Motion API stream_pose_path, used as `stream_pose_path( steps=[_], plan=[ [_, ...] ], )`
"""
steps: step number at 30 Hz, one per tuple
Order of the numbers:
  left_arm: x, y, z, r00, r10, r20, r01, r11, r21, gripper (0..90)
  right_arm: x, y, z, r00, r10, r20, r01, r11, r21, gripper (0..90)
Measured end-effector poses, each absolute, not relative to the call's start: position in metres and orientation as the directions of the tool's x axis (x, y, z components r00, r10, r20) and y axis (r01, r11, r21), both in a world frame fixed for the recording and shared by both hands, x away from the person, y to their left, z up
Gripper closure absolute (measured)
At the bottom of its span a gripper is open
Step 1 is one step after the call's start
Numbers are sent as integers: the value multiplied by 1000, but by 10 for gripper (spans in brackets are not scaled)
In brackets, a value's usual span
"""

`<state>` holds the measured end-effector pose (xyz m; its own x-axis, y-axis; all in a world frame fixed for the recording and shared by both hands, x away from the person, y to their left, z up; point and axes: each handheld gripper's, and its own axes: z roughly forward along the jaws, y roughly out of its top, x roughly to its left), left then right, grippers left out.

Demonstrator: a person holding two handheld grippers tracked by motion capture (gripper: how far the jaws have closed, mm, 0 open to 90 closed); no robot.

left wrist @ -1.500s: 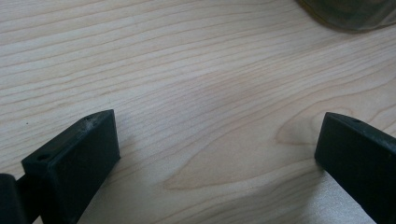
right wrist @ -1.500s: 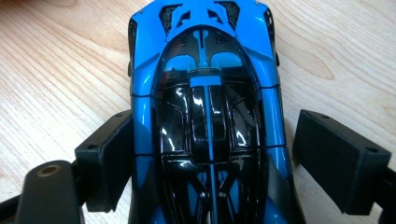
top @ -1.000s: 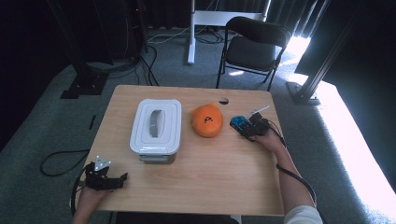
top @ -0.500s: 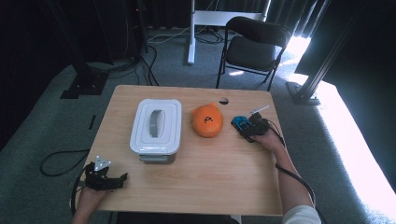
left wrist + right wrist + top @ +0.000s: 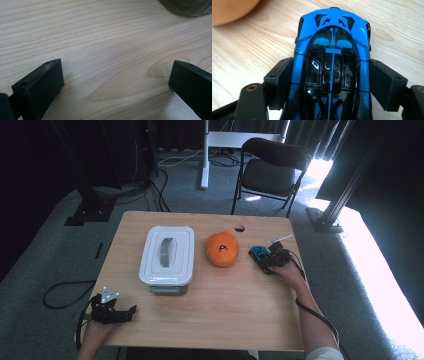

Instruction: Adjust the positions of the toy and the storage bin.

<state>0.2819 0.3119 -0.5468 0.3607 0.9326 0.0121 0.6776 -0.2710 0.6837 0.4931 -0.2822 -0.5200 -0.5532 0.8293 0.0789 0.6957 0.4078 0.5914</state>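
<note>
Compared with the picture from one second ago, almost nothing is changing: the right hand-held gripper (image 5: 264, 258) is staying at the same place near the right edge of the tabletop (image 5: 235, 305), the blue toy car (image 5: 332, 65) is remaining between its jaws, and the left hand-held gripper (image 5: 131, 310) is still resting at the front left corner. The white box (image 5: 167, 254) and the orange pumpkin-shaped thing (image 5: 222, 249) are lying where they were.

The tabletop is made of light wood with visible grain, and it has a small round hole (image 5: 240, 227) near the far edge. It is standing on grey carpet. Behind it a black folding chair (image 5: 272, 170) is standing, cables are lying on the floor, and strong daylight is falling on the carpet at the right side.

In the right gripper view, the blue toy car is sitting on the wood, and the two black jaws are pressing against its left and right sides around the middle of the body, so this hand-held gripper is holding the car. The car's far end is pointing toward the orange thing, which is near but apart from it. In the left gripper view, the left hand-held gripper's jaws are standing wide apart over bare wood, holding nothing.
</note>
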Motion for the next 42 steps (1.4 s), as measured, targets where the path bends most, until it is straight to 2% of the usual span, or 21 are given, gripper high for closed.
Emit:
stream_pose_path(
  steps=[7,12,19,42],
  plan=[
    [282,312,-547,361,932,12,677,-271,684,2,472,-290,-510,-521,849,87,702,368,610,250],
    [282,312,-547,361,933,12,677,-271,684,2,449,-297,-504,-476,876,71,710,335,619,250],
    [280,312,-547,355,935,13,679,-267,684,2,419,-312,-503,-409,907,104,734,259,628,250],
    [281,313,-547,373,928,12,675,-280,683,2,308,-318,-501,-385,922,35,711,272,649,251]
  ],
)
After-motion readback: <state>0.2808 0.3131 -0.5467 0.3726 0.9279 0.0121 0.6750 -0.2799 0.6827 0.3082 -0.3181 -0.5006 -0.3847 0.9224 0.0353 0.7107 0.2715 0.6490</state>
